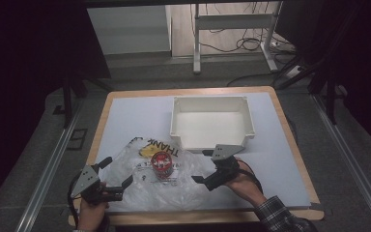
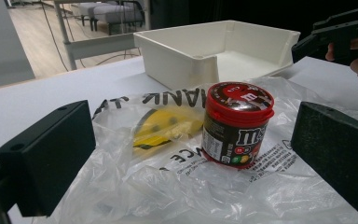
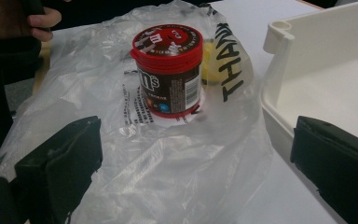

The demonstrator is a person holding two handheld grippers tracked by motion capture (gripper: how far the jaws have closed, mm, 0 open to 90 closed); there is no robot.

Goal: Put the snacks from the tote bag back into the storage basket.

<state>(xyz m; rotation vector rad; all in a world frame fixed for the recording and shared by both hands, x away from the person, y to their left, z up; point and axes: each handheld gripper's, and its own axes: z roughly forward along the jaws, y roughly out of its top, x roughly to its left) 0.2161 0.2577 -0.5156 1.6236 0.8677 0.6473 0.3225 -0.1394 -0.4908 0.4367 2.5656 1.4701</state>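
A brown candy jar with a red lid [image 1: 162,165] [image 2: 237,123] [image 3: 169,70] stands upright on a crumpled clear plastic bag [image 1: 149,181] [image 2: 168,186] [image 3: 168,158] printed with black letters and a yellow face. My left gripper [image 1: 118,175] [image 2: 193,156] is open at the bag's left edge, its jaws wide on either side of the jar from a distance. To the jar's right my right gripper [image 1: 204,166] [image 3: 196,168] is open too, over the bag's right edge and just in front of the white tray [image 1: 212,104] [image 2: 177,58] [image 3: 279,88].
The empty white tray sits at the back middle of the white mat [image 1: 280,164] on a wooden table [image 1: 290,145]. Dark floor and metal rails flank the table; a desk frame and cables stand beyond it.
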